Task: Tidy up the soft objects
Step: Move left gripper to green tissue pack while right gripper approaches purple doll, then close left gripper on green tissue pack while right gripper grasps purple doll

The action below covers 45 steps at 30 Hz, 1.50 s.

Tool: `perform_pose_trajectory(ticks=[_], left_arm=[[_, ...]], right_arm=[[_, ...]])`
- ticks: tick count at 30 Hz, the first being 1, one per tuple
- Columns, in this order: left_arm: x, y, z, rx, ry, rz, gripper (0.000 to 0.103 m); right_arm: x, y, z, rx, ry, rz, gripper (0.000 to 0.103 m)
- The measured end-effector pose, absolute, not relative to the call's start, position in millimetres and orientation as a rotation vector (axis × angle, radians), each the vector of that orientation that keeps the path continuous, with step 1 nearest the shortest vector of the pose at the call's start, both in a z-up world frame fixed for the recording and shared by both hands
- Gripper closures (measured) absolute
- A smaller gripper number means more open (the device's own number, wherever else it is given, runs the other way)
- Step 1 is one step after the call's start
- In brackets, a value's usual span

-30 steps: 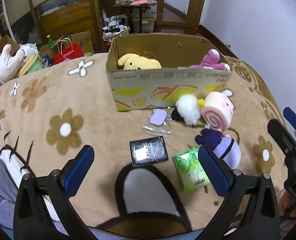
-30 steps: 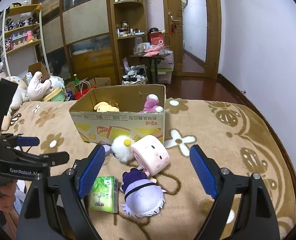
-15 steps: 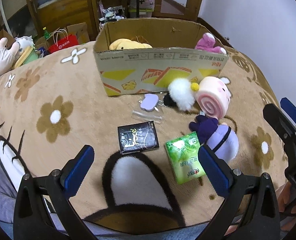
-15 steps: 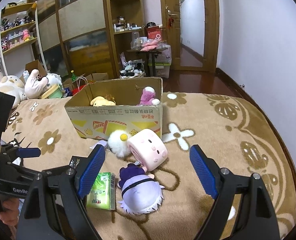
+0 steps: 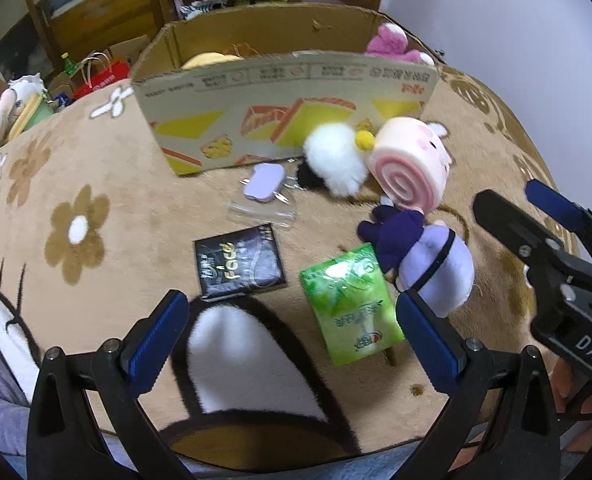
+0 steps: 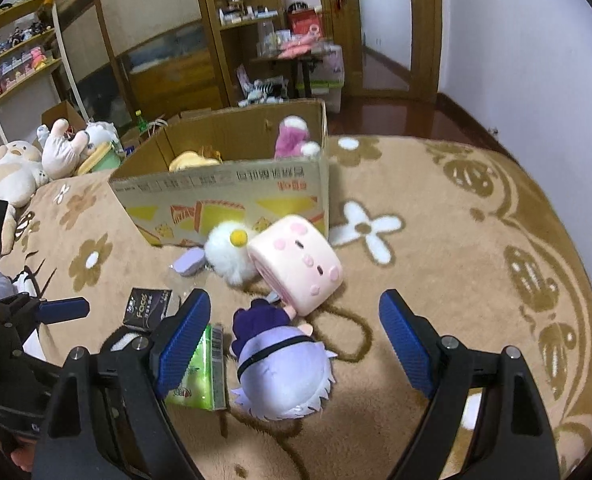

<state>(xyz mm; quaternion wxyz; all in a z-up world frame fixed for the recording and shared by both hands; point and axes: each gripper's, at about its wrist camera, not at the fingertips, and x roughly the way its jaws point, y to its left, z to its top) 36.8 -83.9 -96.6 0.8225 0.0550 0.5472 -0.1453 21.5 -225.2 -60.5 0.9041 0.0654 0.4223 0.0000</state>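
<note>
A cardboard box (image 5: 292,108) (image 6: 232,196) stands on the brown flowered blanket and holds a yellow plush (image 6: 194,159) and a pink plush (image 6: 292,140). In front of it lie a white fluffy plush (image 5: 336,158) (image 6: 228,254), a pink roll plush (image 5: 410,168) (image 6: 296,266) and a purple doll (image 5: 428,260) (image 6: 280,360). My left gripper (image 5: 292,336) is open, low over a black packet (image 5: 240,262) and a green tissue pack (image 5: 350,304). My right gripper (image 6: 296,340) is open around the purple doll, just above it.
A small lilac pouch (image 5: 264,180) and a clear plastic wrapper (image 5: 262,210) lie by the box front. Several plush toys (image 6: 12,168) sit at the blanket's far left. Shelves and a doorway (image 6: 384,28) stand behind. The blanket edge runs along the right (image 6: 576,280).
Both grippers have moved forward and down toward the toys. The purple doll now sits between the right gripper's open fingers. No object has moved.
</note>
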Motion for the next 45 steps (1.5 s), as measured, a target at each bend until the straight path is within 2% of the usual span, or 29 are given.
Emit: perform_pose_trajectory(ticks=[20,22,24,28,34,38,40,45], left_arm=[[47,-122,-144,0.148,1.278,-0.390,0.002],[47,-124,-146,0.155,1.286,-0.400,0.004],[45,-128,-149,0.164,1.294,-0.410,0.012],[44,-132,-157,0.177,1.315,-0.418,0.021],[42,-139,-164,0.180,1.337,-0.441,0.035],[43,-137,-164,0.166,1.336,-0.444,0.038],[43,-130,-163,0.145,1.338,-0.444,0.038],[43,-120,-162,0.119,1.334,-0.443,0.039]], right_arm=[[42,-231,-108,0.205,1.056,0.021,0.012],[43,-231,-109,0.211,1.061,0.031,0.012],[44,-229,-112,0.208,1.074,0.039,0.012],[47,-227,-120,0.216,1.104,0.051,0.021],[54,-230,-137,0.260,1.164,0.063,0.021],[54,-229,-140,0.269,1.176,0.072,0.021],[52,-228,-139,0.270,1.173,0.083,0.030],[49,-223,-135,0.272,1.171,0.091,0.035]])
